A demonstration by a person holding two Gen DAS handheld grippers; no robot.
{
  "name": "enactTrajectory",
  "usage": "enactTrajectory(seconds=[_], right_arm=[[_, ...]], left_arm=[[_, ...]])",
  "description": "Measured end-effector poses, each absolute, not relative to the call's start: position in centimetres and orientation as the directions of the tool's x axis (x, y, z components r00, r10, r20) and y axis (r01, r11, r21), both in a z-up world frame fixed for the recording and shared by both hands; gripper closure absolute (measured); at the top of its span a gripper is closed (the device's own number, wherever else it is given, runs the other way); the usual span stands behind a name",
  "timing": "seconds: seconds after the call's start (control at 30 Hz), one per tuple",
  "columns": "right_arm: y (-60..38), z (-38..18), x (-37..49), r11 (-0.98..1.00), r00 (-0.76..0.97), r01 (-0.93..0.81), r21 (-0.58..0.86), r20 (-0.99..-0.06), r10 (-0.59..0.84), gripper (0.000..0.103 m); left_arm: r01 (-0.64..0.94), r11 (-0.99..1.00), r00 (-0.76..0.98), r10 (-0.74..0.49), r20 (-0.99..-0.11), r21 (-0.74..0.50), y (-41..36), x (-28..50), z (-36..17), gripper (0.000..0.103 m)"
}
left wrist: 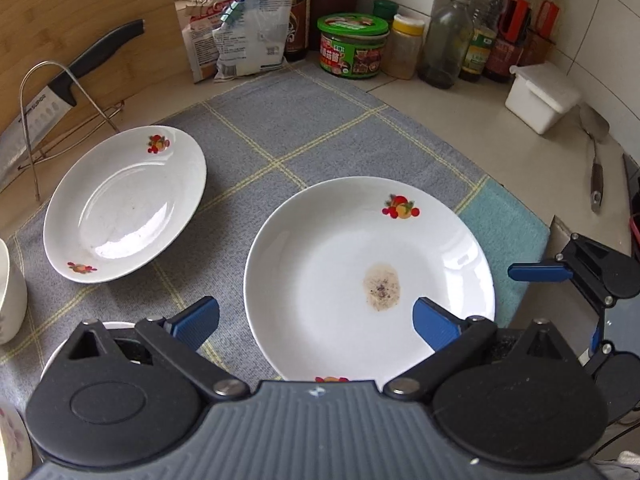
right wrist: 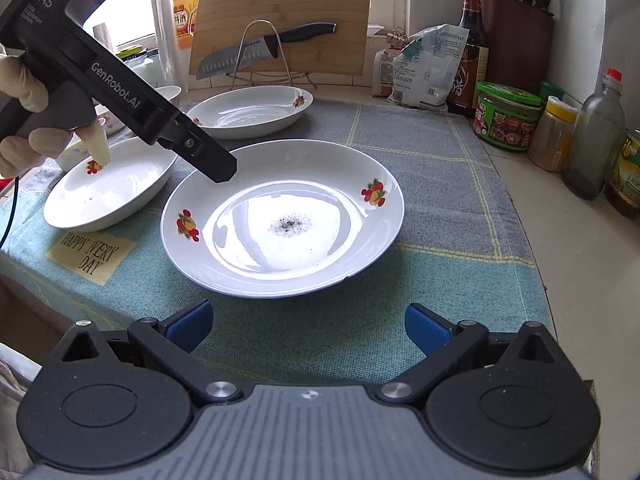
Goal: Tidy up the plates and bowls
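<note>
Both grippers stand wide and empty: left gripper (left wrist: 316,320), right gripper (right wrist: 306,322). The soiled plate (right wrist: 280,216) sits centre frame on the cloth (right wrist: 420,152). Take its near rim squarely; lift level. Only the right view shows a third plate (right wrist: 108,184) at left, under your gloved hand (right wrist: 24,120).

Home kitchen: sauce bottles (left wrist: 486,24), knife (right wrist: 256,50)

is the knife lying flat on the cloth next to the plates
No, the knife rests propped in a wire rack in front of the wooden cutting board, behind the checked cloth.
</note>
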State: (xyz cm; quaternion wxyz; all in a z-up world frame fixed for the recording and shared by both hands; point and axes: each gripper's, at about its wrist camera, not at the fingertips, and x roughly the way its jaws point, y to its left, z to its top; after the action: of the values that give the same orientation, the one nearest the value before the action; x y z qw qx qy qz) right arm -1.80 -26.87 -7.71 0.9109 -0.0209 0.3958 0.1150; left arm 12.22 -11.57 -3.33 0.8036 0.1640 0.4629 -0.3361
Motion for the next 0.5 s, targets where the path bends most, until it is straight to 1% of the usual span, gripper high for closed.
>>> enactTrajectory(seconds=[0.1, 0.2, 0.5], right_arm=[[-26.5, -8.3, -1.3, 0.972, 0.655, -0.232, 0.032, -0.733, 0.181, 0.000], [-26.4, -8.7, -0.8, 0.972, 0.650, -0.229, 0.046, -0.736, 0.188, 0.000], [-25.5, -9.1, 0.1, 0.967, 0.652, -0.253, 0.001, -0.739, 0.171, 0.000]], left_arm=[[0.718, 0.694, 0.310, -0.394, -0.865, -0.059, -11.8, 13.3, -3.9, 0.001], [0.736, 0.675, 0.281, -0.383, -0.880, -0.059, -12.1, 14.3, -4.6, 0.001], [0.777, 0.612, 0.151, -0.413, -0.898, -0.151, -12.8, 17.2, -6.3, 0.003]])
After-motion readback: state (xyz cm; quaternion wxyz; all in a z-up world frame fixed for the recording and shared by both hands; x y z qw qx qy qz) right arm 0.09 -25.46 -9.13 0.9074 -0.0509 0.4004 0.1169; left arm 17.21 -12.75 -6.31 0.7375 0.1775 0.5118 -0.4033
